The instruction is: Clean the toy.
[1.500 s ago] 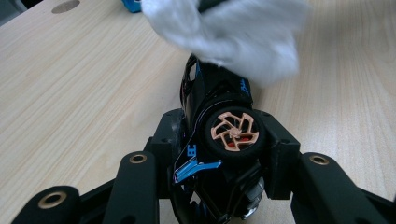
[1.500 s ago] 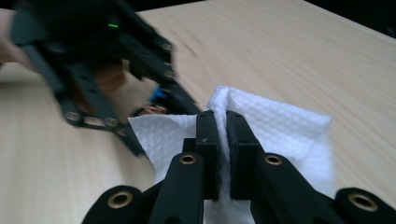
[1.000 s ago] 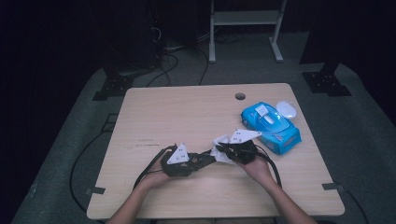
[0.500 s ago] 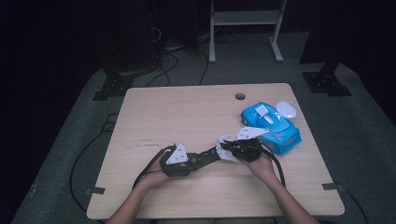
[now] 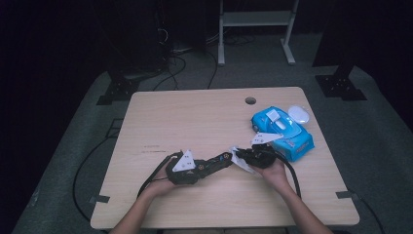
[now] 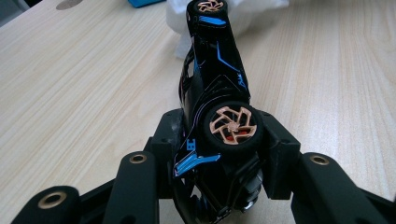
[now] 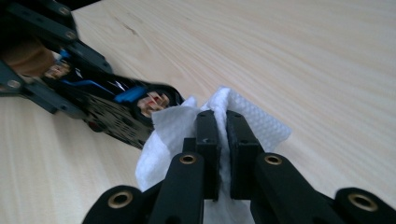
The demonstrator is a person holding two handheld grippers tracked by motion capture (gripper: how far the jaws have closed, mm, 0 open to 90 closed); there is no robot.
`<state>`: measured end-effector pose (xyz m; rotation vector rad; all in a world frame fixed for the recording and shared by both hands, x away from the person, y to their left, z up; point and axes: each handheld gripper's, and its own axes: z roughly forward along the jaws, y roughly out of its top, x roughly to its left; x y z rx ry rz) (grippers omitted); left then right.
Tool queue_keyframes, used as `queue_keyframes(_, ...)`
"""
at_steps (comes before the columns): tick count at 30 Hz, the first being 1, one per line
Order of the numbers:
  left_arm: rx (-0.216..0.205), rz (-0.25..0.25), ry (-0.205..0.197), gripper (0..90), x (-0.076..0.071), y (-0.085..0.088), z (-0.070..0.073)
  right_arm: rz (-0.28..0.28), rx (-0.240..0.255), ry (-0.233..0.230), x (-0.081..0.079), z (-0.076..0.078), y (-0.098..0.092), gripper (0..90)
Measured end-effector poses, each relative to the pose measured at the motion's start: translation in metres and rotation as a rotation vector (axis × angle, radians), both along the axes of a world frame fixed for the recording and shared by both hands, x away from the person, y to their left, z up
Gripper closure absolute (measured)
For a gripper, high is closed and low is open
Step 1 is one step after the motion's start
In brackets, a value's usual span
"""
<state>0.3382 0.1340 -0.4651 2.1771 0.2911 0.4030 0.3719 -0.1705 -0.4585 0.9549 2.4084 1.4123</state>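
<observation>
The left gripper (image 6: 219, 154) was clamped on the rear of a black toy car (image 6: 212, 88), whose tail was hidden between the jaws and whose nose was cut off at the top edge of the left gripper view. The right gripper (image 7: 222, 140) pinched a white wipe (image 7: 247, 116) against the car's front; the car was blurred in the right gripper view. The car lay just above the wooden table (image 5: 195, 117), left of a blue wipe pack (image 5: 287, 131). Beyond the table the room was dark, with cables (image 5: 170, 63) on grey floor.
</observation>
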Motion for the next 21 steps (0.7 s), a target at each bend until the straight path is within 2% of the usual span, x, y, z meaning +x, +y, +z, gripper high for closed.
queue_keyframes(6, 0.0, 0.0, 0.002, 56.5, 0.001, 0.001, 0.0, -0.01, -0.032, 0.082, 0.006, -0.018, 0.001, 84.6)
queue_keyframes(8, -0.001, 0.0, 0.003, 56.5, 0.001, 0.001, -0.001, -0.009, -0.024, 0.073, 0.007, -0.015, 0.001, 84.6)
queue_keyframes(10, -0.001, 0.0, 0.005, 56.5, 0.001, 0.001, -0.001, -0.012, 0.012, 0.054, 0.008, -0.007, 0.0, 84.6)
queue_keyframes(12, 0.0, 0.001, 0.007, 56.4, 0.001, 0.0, -0.001, -0.008, 0.027, 0.045, 0.008, -0.005, 0.0, 84.6)
queue_keyframes(15, -0.002, 0.001, 0.006, 56.4, 0.001, 0.0, -0.002, -0.006, 0.012, 0.063, 0.008, -0.011, 0.001, 84.6)
queue_keyframes(19, -0.002, 0.001, 0.007, 56.4, 0.001, 0.001, -0.002, 0.0, -0.02, 0.121, 0.01, -0.024, 0.003, 84.6)
queue_keyframes(21, -0.002, 0.001, 0.008, 56.4, 0.001, 0.001, -0.002, 0.001, -0.026, 0.131, 0.01, -0.026, 0.004, 84.6)
